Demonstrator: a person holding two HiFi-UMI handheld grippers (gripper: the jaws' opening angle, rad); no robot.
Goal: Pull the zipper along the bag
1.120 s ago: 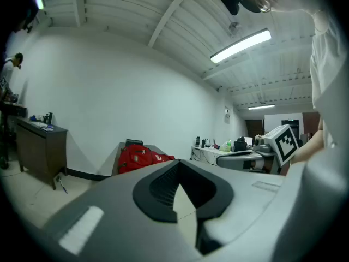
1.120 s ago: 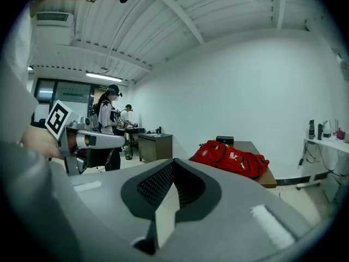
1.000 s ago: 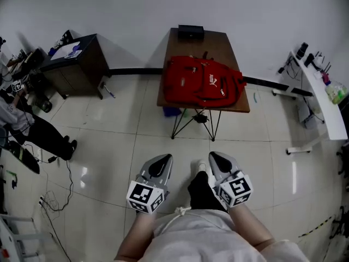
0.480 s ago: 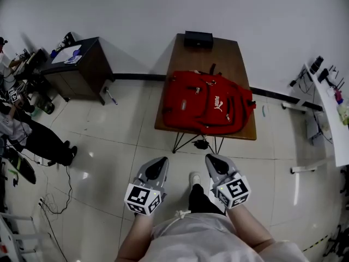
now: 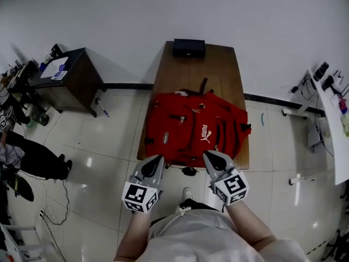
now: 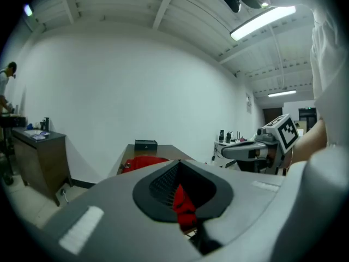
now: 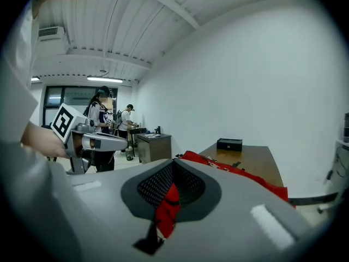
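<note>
Pale tiled floor (image 5: 92,146) and white wall (image 5: 163,10) are seen in the head view. A brown table (image 5: 218,64) is set end-on to the wall. A red bag (image 5: 196,130) is laid flat across the table's near half, front side up, with its near edge at the table's near end. A small black box (image 5: 189,47) is placed at the table's far end, well apart from the bag. A dark cabinet (image 5: 71,75) is stood left of the table, with papers on top. A white desk (image 5: 332,119) with clutter is seen at the right edge. A person (image 5: 27,157) in dark trousers is partly seen at the far left.

The left gripper (image 5: 157,159) and right gripper (image 5: 210,156) are held side by side, tips pointed at the bag's near edge. Contact with the bag cannot be told from the head view.

In the left gripper view the jaws are pressed together at the tips, nothing pinched; red fabric is only seen beyond, through the gap behind the tips. In the right gripper view the jaws are likewise pressed together and empty, with the bag and table lying ahead.
</note>
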